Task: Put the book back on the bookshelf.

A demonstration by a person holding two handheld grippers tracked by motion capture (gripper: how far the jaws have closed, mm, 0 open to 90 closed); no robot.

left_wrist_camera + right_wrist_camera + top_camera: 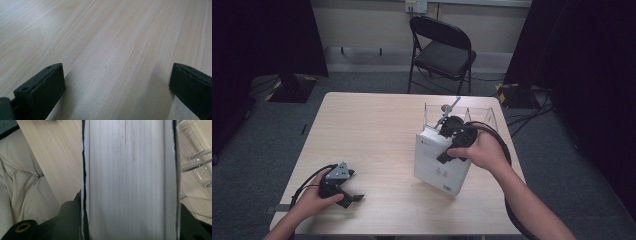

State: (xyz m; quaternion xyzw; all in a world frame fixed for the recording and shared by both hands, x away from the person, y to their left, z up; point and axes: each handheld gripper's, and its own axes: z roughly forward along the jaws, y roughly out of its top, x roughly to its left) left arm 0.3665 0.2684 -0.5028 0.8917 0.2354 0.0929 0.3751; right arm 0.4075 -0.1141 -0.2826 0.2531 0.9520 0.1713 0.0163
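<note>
White page edges of a thick book (pixel 127 180) run between my right jaws, which are clamped across its thickness, one jaw against each cover. Seen from the high view, the book (pixel 439 162) stands tilted on the counter (pixel 372 135), its lower corner touching the wood and its upper end leaning toward the clear acrylic rack (pixel 462 116) just behind it. My right gripper (pixel 457 137) grips the book at that upper end, at the edge nearest the rack.

Step in hand, as I judge it: carrying the book to the rack for filing. The book is held but not yet inside any compartment; it sits in front of the rack, still partly borne by the counter.

Next move, as I judge it: lift the book clear of the counter, bring it upright, align its thickness with one gap between the rack's dividers, then lower it in. The dividers are thin and transparent, so alignment must be checked before lowering; a skewed entry could push the rack backward.

Pose: my right hand comes in from the near right of the book, forearm angled toward the rack, wrist bent over the book's top. My left gripper (pixel 343 187) rests low on the counter, well apart to the near left of the book, jaws spread wide and empty over bare wood (pixel 110 50).
</note>
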